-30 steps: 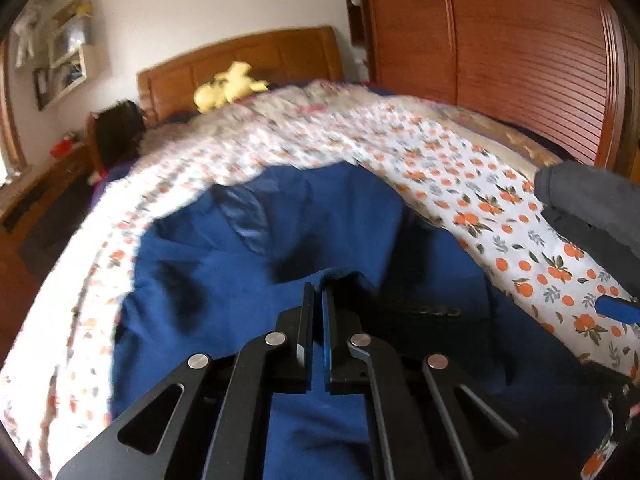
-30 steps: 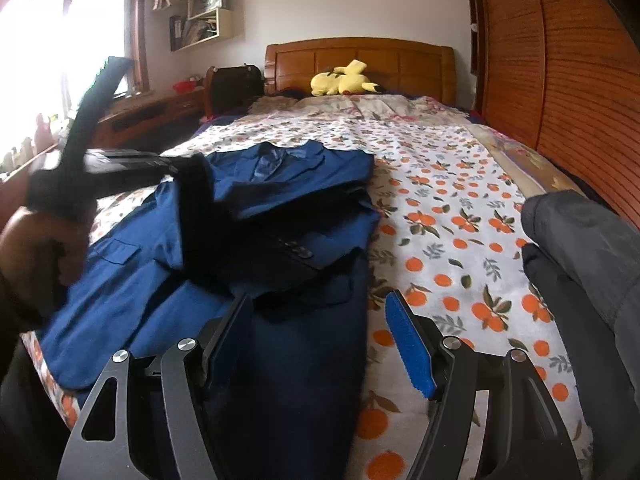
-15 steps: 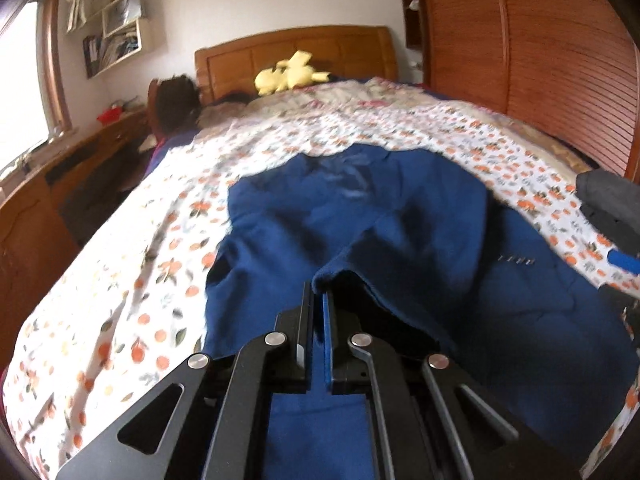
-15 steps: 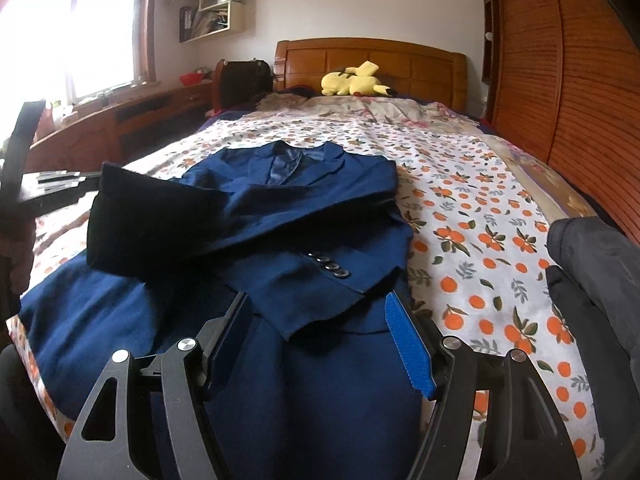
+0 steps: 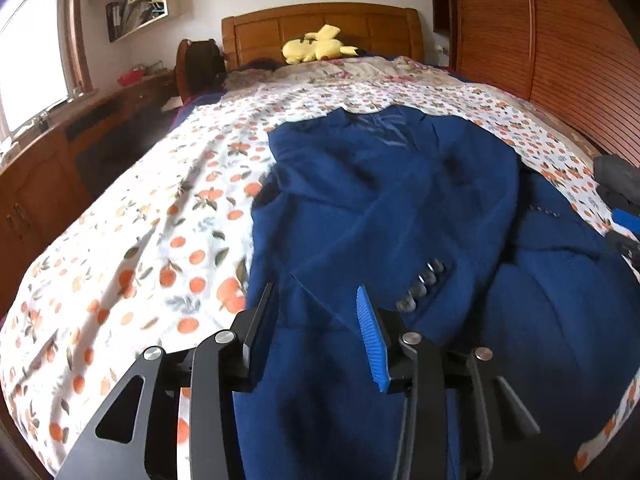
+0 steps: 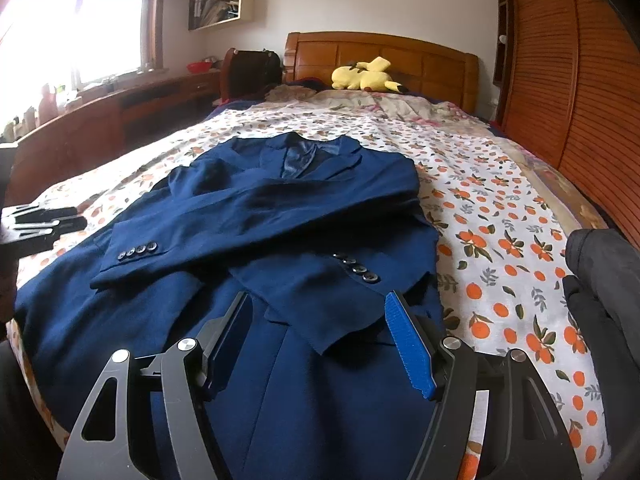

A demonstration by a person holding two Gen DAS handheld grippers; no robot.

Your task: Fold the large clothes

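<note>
Both sleeves now crossed on our navy blue suit jacket (image 6: 280,216); left gripper (image 5: 316,320) just opened, dropping its sleeve, right gripper (image 6: 320,332) open, empty.

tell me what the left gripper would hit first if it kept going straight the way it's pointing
Most likely the blue jacket: the left gripper, its jaws just opened with nothing pinched, points down at the cloth beside the buttoned sleeve cuff. Depth is hard to judge.

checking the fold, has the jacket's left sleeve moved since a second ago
Yes. The sleeve now lies flat across the jacket, cuff nearer the window-side bed edge, released from the left gripper.
</note>
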